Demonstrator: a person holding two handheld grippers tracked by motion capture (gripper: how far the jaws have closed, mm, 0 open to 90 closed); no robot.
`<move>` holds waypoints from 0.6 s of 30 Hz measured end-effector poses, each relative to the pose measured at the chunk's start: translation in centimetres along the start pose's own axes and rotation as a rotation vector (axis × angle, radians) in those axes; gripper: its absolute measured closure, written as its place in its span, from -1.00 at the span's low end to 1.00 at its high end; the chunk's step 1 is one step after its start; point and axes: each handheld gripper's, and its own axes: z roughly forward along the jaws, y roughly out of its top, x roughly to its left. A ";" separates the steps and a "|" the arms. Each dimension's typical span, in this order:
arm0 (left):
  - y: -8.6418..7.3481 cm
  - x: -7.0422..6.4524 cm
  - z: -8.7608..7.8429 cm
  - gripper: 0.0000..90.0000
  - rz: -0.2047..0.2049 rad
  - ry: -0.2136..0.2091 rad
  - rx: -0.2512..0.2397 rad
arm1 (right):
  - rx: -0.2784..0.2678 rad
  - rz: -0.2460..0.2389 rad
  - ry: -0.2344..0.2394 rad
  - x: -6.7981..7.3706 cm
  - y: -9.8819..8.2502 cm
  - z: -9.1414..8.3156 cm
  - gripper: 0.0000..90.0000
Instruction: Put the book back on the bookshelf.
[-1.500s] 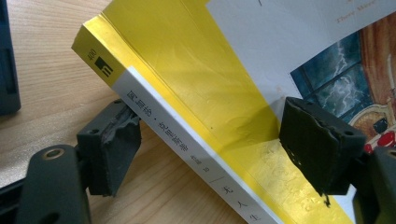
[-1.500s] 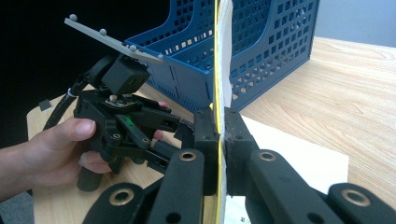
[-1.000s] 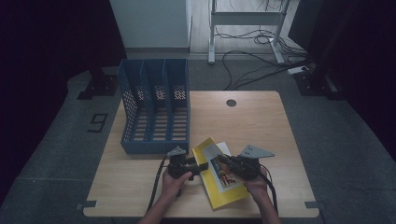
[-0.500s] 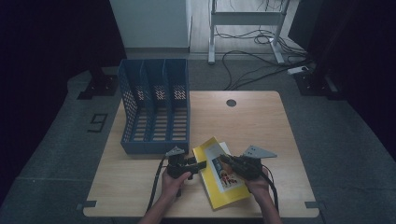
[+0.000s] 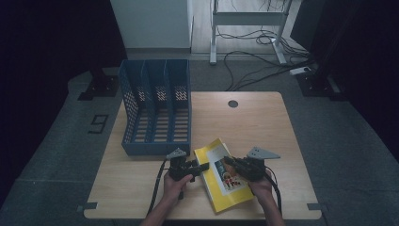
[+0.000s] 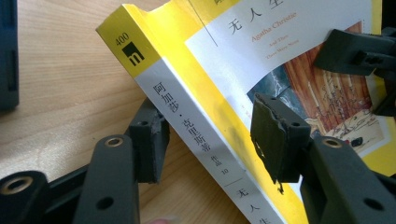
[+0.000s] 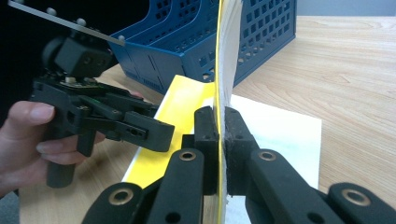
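- right gripper (image 7: 217, 128), bottom centre of its own view, pinches the yellow cover (image 7: 217, 56) of the book (image 5: 221, 176) between pressed-together black jaws; cover stands upright, pages fanning beside it.
- left gripper (image 6: 205, 140) has its jaws half spread astride the book's spine (image 6: 196, 121), one below, one over the cover; they have just been closing, and contact is unclear.
- both hands come in from the bottom edge of the high view, grippers aimed inward at the paperback, lower centre of the pale wooden table (image 5: 254, 117).
- blue perforated plastic file rack (image 5: 157, 110) sits upper left.

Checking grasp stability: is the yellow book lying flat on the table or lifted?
Partly lifted: the right gripper is shut on the book, and the left gripper view shows its spine edge raised off the table.
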 end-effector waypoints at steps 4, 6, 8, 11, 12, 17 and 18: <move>0.3 -0.4 -0.5 0.13 0.027 0.009 -0.012 | -0.005 -0.010 -0.005 -0.1 0.0 -0.2 0.91; 0.4 -0.6 -0.7 0.13 0.035 0.012 -0.020 | -0.011 -0.004 0.002 -0.2 0.0 -0.3 0.90; 0.5 -0.7 -1.0 0.15 0.042 0.013 -0.027 | -0.016 -0.004 0.009 -0.2 0.0 -0.3 0.90; 0.7 -0.7 -1.3 0.21 0.043 0.012 -0.036 | -0.029 -0.013 0.020 -0.2 0.0 -0.4 0.90; 0.7 -0.7 -1.4 0.23 0.043 0.010 -0.039 | -0.030 -0.016 0.023 -0.1 0.0 -0.4 0.90; 0.8 -0.9 -1.7 0.31 0.053 0.019 -0.046 | -0.033 -0.036 0.019 0.0 0.0 -0.4 0.88; 0.9 -1.0 -1.9 0.33 0.063 0.018 -0.049 | -0.034 -0.037 0.019 0.0 0.0 -0.4 0.88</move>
